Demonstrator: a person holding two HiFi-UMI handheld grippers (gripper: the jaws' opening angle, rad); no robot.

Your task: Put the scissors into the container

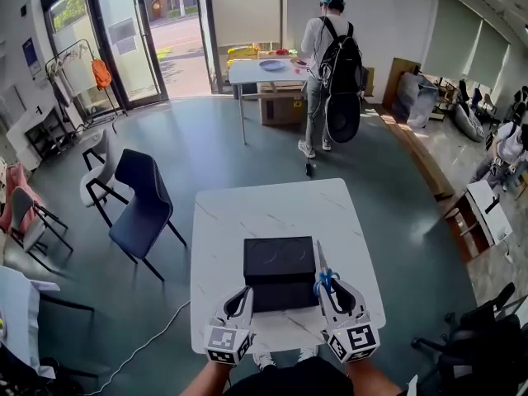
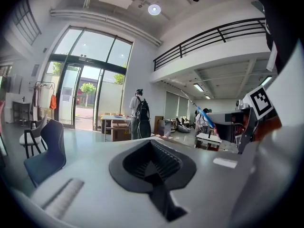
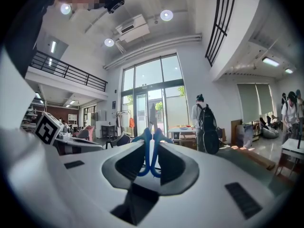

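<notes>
- The right gripper is clamped on the scissors. In the right gripper view the two blue handle loops sit squeezed between its jaws, and the blades poke out past the tips, away from the gripper.
- So the scissors aren't in the container yet. They're held in the air just beside its right edge, above the tabletop.
- The container is a black box, just left of the right gripper and right in front of the left gripper.
- The left gripper has nothing in it. From its own view the jaws look pinched together, ribbed pads meeting at the tip.
- It's up close against the container's near left corner, but I honestly can't tell if it's actually touching.
- Way out ahead of both grippers, a person with a backpack is standing at another table.
</notes>
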